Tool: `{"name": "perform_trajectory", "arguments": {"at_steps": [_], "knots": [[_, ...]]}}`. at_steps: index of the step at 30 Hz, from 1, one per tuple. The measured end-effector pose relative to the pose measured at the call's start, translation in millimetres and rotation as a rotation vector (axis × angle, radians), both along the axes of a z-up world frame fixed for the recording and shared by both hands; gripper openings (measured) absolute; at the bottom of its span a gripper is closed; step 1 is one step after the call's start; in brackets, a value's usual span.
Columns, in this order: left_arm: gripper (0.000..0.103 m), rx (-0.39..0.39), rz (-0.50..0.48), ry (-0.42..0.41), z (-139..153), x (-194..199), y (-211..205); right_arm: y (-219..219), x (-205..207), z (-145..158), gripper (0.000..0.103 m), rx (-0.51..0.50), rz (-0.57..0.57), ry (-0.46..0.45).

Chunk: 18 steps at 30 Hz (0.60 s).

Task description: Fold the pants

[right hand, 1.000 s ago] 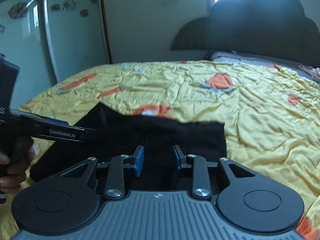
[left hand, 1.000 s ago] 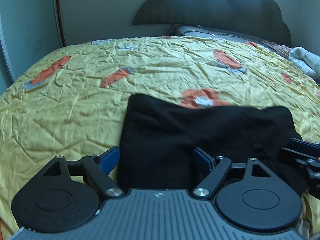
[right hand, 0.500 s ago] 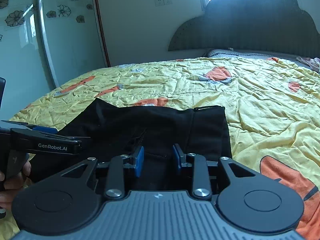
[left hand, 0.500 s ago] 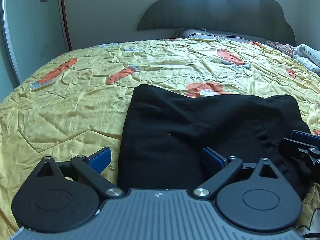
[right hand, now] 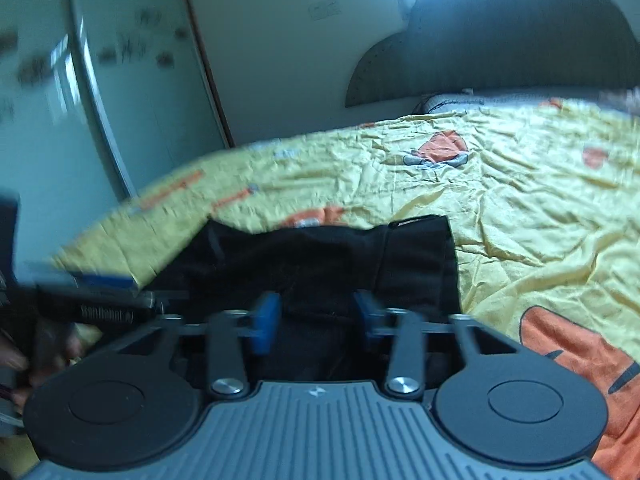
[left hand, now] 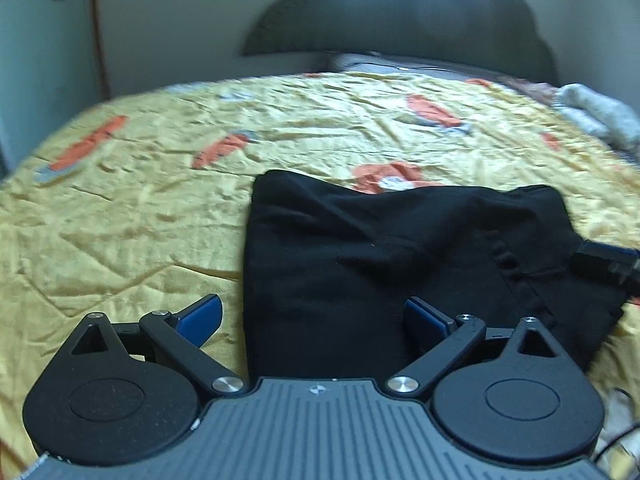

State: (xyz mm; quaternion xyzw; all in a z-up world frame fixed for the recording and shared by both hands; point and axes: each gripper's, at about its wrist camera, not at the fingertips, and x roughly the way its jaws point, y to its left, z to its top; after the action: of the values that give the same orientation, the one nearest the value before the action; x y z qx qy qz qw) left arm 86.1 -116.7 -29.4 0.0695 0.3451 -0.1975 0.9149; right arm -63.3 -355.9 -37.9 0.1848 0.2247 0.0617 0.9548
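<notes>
Black pants [left hand: 380, 248] lie folded into a compact rectangle on the yellow bedspread [left hand: 140, 208]. My left gripper [left hand: 312, 316] is wide open just above the near left edge of the pants, holding nothing. My right gripper [right hand: 316, 316] is open above the near edge of the pants [right hand: 328, 260], also empty. The right gripper's tip shows at the right edge of the left wrist view [left hand: 604, 260]. The left gripper shows at the left of the right wrist view [right hand: 92, 300]. Both views are blurred.
The yellow bedspread with orange prints [right hand: 520, 208] covers the bed. A dark headboard [left hand: 400, 20] and pillow stand at the far end. A pale bundle of cloth [left hand: 592, 112] lies at the far right. A mirrored wardrobe door [right hand: 80, 100] stands on the left.
Both grippers have pulled back and shifted a little while the pants stay flat on the bed. The left jaws have stayed wide open; the right jaws have opened somewhat wider.
</notes>
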Motion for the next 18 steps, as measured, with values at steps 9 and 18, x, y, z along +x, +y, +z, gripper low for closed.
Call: {"name": "perform_trajectory", "arguments": {"at_steps": [9, 18], "knots": [[0.099, -0.284, -0.141, 0.227, -9, 36, 49, -77, 15, -21, 0.084, 0.294, 0.033, 0.119], [0.099, -0.523, -0.200, 0.375, -17, 59, 59, -75, 53, -36, 0.084, 0.436, 0.260, 0.165]]}}
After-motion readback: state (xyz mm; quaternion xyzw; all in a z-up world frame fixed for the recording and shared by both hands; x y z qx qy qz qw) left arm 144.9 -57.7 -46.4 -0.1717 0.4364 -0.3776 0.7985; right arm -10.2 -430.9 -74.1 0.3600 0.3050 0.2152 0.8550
